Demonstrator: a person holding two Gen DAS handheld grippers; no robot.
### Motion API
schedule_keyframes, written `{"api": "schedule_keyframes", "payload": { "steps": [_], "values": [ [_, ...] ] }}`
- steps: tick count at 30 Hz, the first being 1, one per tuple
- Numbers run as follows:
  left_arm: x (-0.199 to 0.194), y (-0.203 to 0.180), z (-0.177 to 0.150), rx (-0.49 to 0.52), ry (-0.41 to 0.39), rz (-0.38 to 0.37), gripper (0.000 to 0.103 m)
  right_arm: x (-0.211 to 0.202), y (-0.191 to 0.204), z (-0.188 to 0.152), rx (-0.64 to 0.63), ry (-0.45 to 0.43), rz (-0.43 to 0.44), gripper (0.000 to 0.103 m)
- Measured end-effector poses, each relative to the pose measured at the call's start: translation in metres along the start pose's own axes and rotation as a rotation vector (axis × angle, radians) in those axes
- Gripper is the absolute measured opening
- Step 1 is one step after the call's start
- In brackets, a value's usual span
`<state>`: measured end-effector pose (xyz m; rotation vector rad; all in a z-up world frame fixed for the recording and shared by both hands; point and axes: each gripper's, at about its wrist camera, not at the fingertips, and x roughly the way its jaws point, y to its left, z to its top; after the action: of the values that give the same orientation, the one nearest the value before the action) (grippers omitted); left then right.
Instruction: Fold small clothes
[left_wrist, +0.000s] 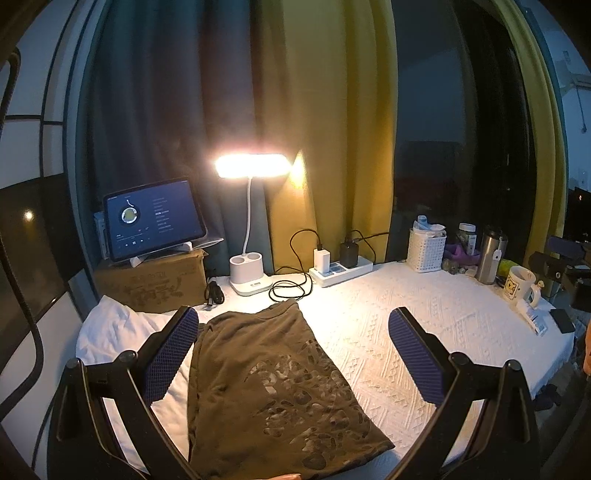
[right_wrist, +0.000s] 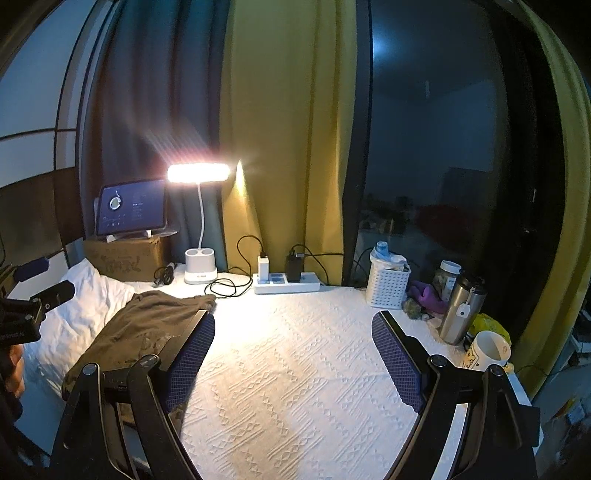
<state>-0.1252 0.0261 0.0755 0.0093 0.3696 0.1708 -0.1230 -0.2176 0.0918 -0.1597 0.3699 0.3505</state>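
Now both grippers (jaws wide) hover above the olive shirt (left_wrist: 266, 376).

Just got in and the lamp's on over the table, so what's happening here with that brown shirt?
A person is working with two handheld grippers over a white textured tablecloth. An olive-brown printed T-shirt lies on it, folded into a narrow stack, partly over a white cloth. The left gripper hangs above the shirt, jaws wide open, gripping nothing. The right gripper is open too, over bare tablecloth beside the shirt. Neither one holds the garment at this moment.
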Motion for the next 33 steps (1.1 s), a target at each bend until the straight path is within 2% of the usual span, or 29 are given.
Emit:
{"api": "schedule_keyframes", "payload": {
  "steps": [33],
  "values": [
    [-0.0017,-0.0032,-0.0043,-0.042,0.007,0.013,0.102,0.0039,0.0055,0.0007,-0.01,0.01,0.004,0.088]
  ]
}}
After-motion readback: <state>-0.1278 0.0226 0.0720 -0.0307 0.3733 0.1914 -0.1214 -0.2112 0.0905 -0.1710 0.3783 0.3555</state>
